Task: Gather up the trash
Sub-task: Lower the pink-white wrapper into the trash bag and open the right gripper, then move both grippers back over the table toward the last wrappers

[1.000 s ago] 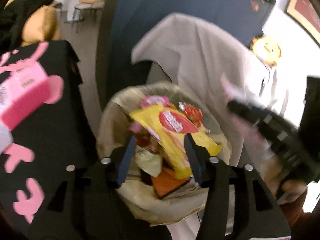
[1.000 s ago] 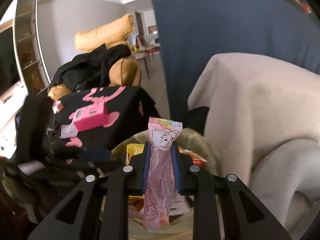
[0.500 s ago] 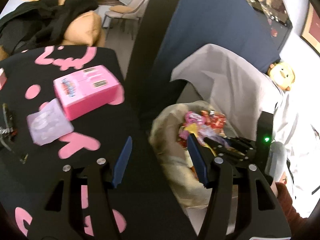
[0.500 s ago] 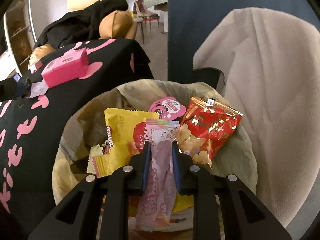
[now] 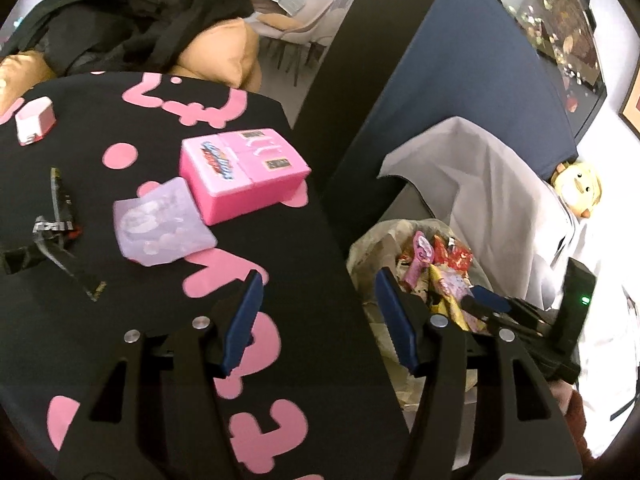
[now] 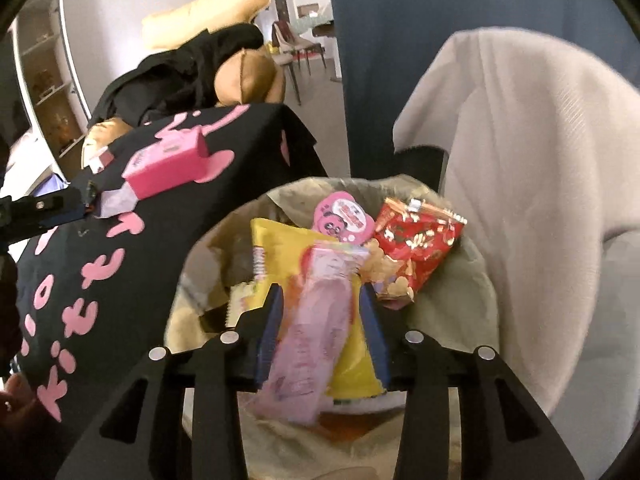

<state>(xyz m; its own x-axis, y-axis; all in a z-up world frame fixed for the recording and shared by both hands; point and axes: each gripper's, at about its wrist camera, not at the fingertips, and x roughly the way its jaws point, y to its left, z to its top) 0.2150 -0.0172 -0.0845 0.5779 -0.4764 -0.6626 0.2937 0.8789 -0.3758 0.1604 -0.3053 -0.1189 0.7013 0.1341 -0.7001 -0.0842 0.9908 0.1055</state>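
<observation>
My right gripper (image 6: pixel 323 312) hangs over the lined trash bin (image 6: pixel 476 280), and its jaws are opening. A pink candy wrapper (image 6: pixel 316 320) sits blurred and tilted between the pads, which no longer press on it. Under it in the bin lie a yellow snack bag (image 6: pixel 280 248), a red packet (image 6: pixel 420 240) and a round pink lid (image 6: pixel 344 216). My left gripper (image 5: pixel 318 280) is open and empty above the black cloth with pink letters (image 5: pixel 280 240), left of the bin (image 5: pixel 368 248). A lilac wrapper (image 5: pixel 160 220) lies on the cloth beside a pink box (image 5: pixel 244 174).
A black clip-like tool (image 5: pixel 56 220) and a small white and pink item (image 5: pixel 36 120) lie further left on the cloth. A beige blanket (image 6: pixel 540 160) drapes a chair right of the bin. A blue panel (image 5: pixel 460 80) stands behind it, and cushions with dark clothing (image 5: pixel 140 28) lie beyond the table.
My left gripper has swung left from above the bin to over the black cloth. The right gripper has sunk toward the bin and its jaws have spread off the pink wrapper.
</observation>
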